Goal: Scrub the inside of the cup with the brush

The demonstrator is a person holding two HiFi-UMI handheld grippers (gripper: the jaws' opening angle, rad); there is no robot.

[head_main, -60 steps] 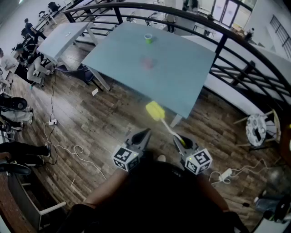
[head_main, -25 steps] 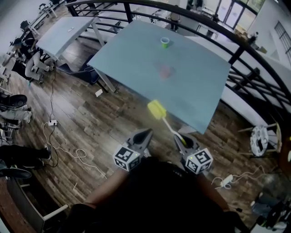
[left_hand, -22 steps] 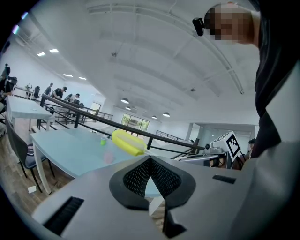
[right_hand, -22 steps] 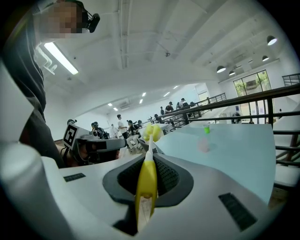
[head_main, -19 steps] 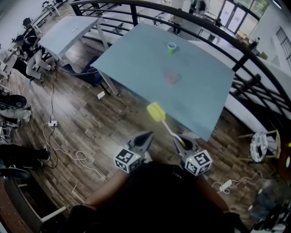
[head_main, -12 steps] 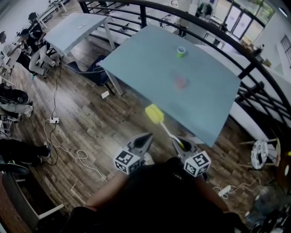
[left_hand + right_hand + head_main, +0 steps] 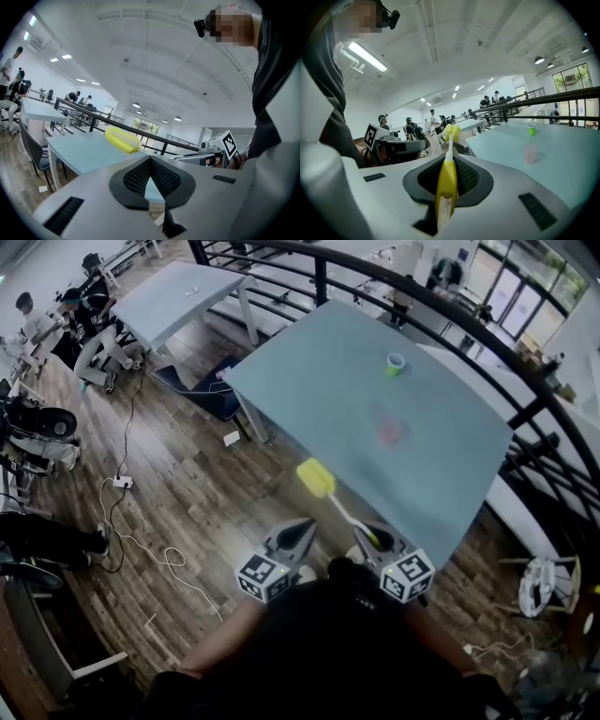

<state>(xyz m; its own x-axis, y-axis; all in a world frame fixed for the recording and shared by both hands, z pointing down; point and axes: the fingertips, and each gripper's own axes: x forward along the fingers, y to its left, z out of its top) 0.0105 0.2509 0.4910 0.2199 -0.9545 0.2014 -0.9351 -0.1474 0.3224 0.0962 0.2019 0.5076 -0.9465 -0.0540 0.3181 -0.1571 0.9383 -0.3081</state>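
**Approach stage: tool loaded, target distant**

Head view: translucent pink plastic cup at the middle of the pale-blue table.
Left gripper view: left gripper closed, empty.
Right gripper view: right gripper clamps yellow-handled sponge brush; judged light, soft-headed; best held by the handle.

Overall: bright, even indoor light in all 3 views; colours slightly washed.
Sources: strip lamp and round lamps are seen lit overhead; daylight is let in thru windows.
Glare: lamps are blown out to white; a pale sheen is spread over the table top.
Shadows: soft, diffuse.
Distortion: strong fisheye; railing is bent into a curve; corners of both gripper views are vignetted black.
Focus: brush handle is softened close to lens; pink cup is rendered faint, low contrast.
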